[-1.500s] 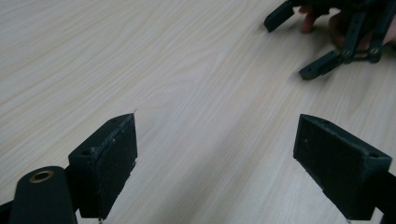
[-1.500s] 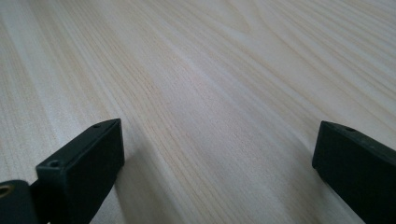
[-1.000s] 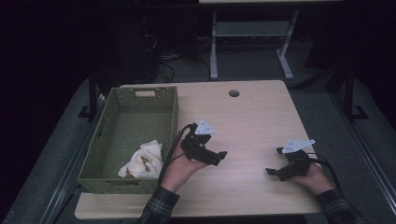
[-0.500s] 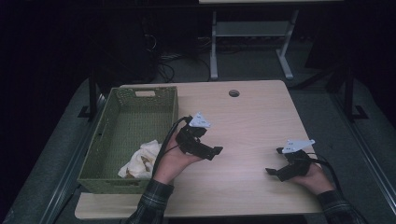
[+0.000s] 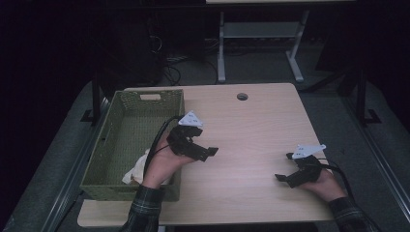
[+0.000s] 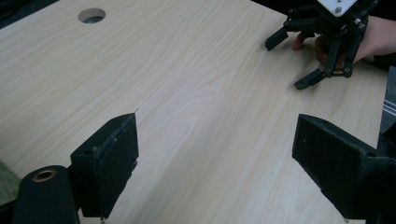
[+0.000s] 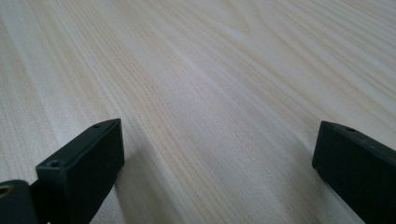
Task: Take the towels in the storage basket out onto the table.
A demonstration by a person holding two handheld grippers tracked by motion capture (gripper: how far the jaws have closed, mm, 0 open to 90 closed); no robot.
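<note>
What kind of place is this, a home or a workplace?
Probably a lab or workshop, not a home. A plain wooden table with a cable hole stands in a dark room, loose cables lie on the floor behind it, and the metal legs of another table show beyond.

high view: fixed overhead camera on the person's side, faces forward and down, far enough to take in the whole table, the basket at its left edge and the floor beyond. left gripper view: rides the left gripper, low and close over the tabletop, faces across the wood toward the right gripper and the hole. right gripper view: rides the right gripper, very near the table, faces along bare wood grain. shared: high and left gripper views both hold the hole, the right gripper and the middle of the tabletop.
</note>
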